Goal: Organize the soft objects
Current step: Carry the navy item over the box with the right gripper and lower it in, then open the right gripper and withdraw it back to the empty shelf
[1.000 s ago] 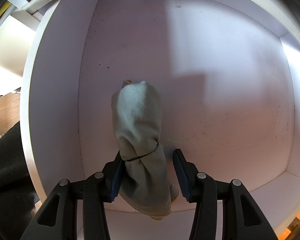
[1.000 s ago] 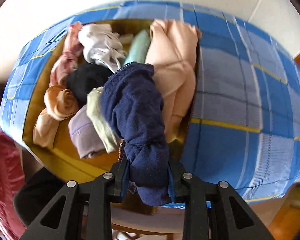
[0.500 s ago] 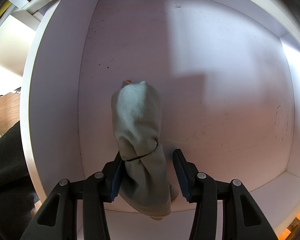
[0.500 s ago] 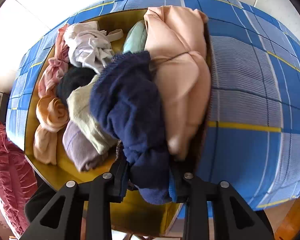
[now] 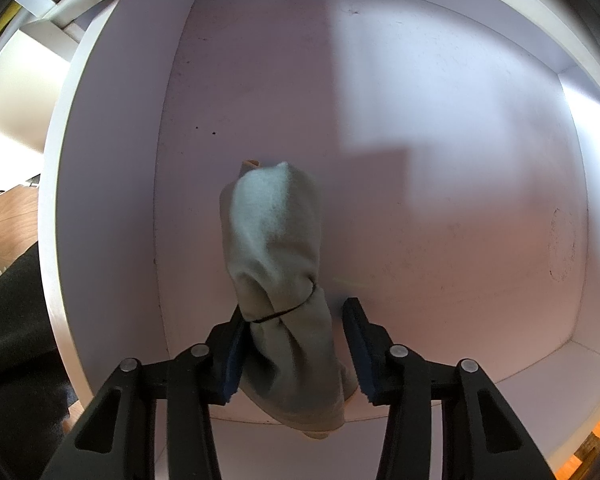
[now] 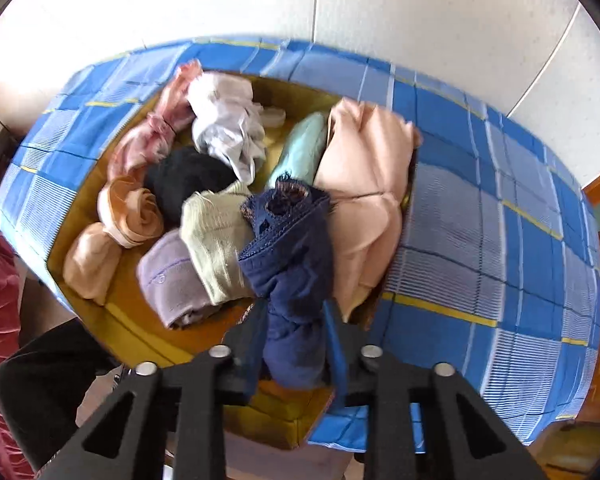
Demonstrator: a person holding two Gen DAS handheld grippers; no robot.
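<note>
The right claw [image 6: 296, 344] has just been closing and now pinches a navy bundle [image 6: 290, 264] between its pads, holding it over the yellow box [image 6: 140, 328]. The box sits on a blue checked cloth [image 6: 479, 260]. Inside it lie more soft things: a cream sock roll [image 6: 216, 240], a lilac roll [image 6: 172, 284], a black ball [image 6: 188, 180], a peach stocking roll [image 6: 130, 210], a pink bundle [image 6: 152, 144], a white garment [image 6: 228, 124], a mint piece [image 6: 303, 152] and a large peach cloth [image 6: 367, 184].

The left claw [image 5: 296, 348] points down into a white drawer [image 5: 419, 160]. Its jaws have just narrowed a little, yet they stand part open: a grey-green roll [image 5: 276, 248], bound with a dark band, hangs between them, touching the left pad, while a gap shows at the right pad. Whether the roll's far end rests on the drawer floor cannot be told.

Judging by this, the sorting is at an early stage. The drawer holds nothing but the roll being placed, one bundle is in transit, and at least eight items wait in the box.

No brand, label or readable writing shows anywhere; a faint small mark on the lilac roll is too small to make out.
</note>
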